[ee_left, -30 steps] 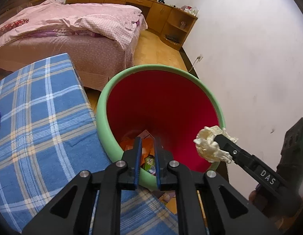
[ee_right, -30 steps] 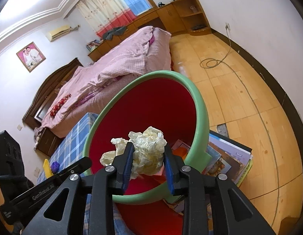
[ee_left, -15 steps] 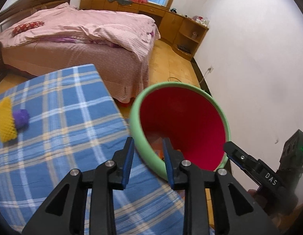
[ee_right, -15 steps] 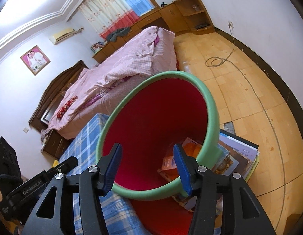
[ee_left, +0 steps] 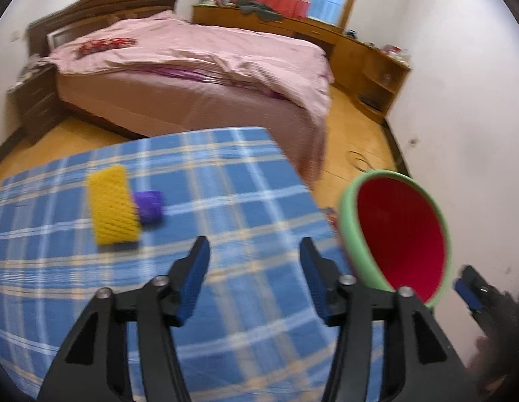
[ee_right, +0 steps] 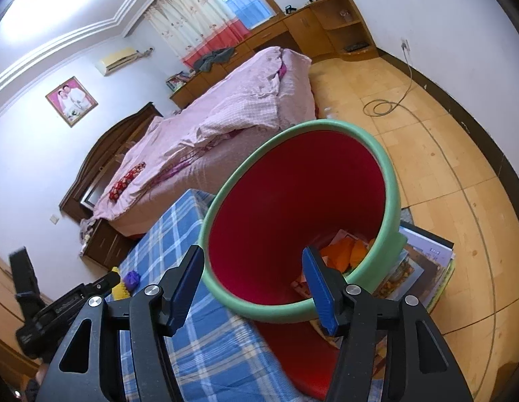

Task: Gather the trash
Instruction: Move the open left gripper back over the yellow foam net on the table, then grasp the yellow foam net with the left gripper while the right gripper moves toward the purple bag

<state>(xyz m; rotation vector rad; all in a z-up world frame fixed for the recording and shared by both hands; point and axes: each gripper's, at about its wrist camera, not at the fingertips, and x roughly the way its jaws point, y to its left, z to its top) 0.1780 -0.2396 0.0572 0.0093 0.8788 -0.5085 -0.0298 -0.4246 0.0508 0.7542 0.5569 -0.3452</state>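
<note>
My left gripper [ee_left: 255,268] hangs over the blue checked tablecloth [ee_left: 226,201], its jaws opening with nothing between them. On the cloth ahead and to the left lie a yellow foam net [ee_left: 113,206] and a purple scrap [ee_left: 149,206]. The bin, green-rimmed [ee_left: 346,221] and red inside, stands off the table's right edge. In the right wrist view my right gripper [ee_right: 252,278] is above the bin's rim [ee_right: 392,184], jaws opening and empty. Orange wrappers [ee_right: 346,251] lie at the bin's bottom. The crumpled paper is not visible.
The bin rests on a stack of books [ee_right: 423,264] on the wooden floor. A bed with pink bedding [ee_left: 199,67] stands beyond the table, a white wall [ee_left: 460,117] to the right. A cable [ee_right: 380,107] lies coiled on the floor.
My right gripper let go of the crumpled white paper and its jaws spread. My left gripper swung left from the bin to over the table and opened; the yellow and purple things came into view.
</note>
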